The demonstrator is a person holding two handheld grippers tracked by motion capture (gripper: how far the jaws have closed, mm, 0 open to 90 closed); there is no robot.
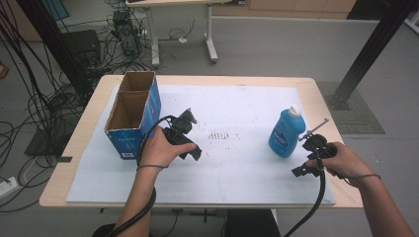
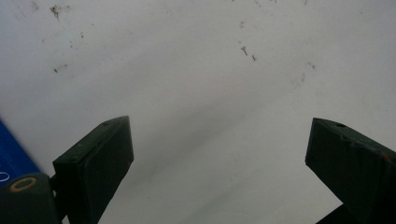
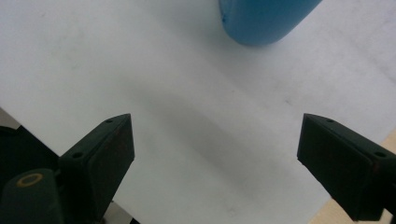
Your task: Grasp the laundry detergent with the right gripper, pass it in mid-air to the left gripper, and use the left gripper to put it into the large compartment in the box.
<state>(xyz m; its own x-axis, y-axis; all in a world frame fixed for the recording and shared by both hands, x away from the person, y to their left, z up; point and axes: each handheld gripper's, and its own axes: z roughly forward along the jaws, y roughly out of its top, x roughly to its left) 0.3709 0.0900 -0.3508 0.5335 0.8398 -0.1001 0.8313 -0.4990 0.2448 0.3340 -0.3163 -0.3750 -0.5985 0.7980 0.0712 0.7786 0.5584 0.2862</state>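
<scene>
A blue bottle (image 1: 286, 132) with a white cap stands on the white sheet (image 1: 237, 118) at the right of the table. My right gripper (image 1: 307, 159) sits just beside it on the right, held low, and in the right gripper view its jaws (image 3: 215, 158) stand wide apart over bare sheet with the bottle's blue base (image 3: 266, 18) beyond them. An open-topped blue cardboard box (image 1: 134, 112) stands at the left. My left gripper (image 1: 190, 133) is just to its right, jaws (image 2: 219, 158) spread wide over the sheet with nothing between them; a corner of the blue box (image 2: 11, 158) shows at the left edge.
The sheet covers most of the wooden table (image 1: 79, 128); faint dark marks (image 1: 220, 135) lie at its middle. Cables trail from both grippers toward the front edge. Beyond the table are floor cables (image 1: 44, 98) and another table's legs (image 1: 210, 44).
</scene>
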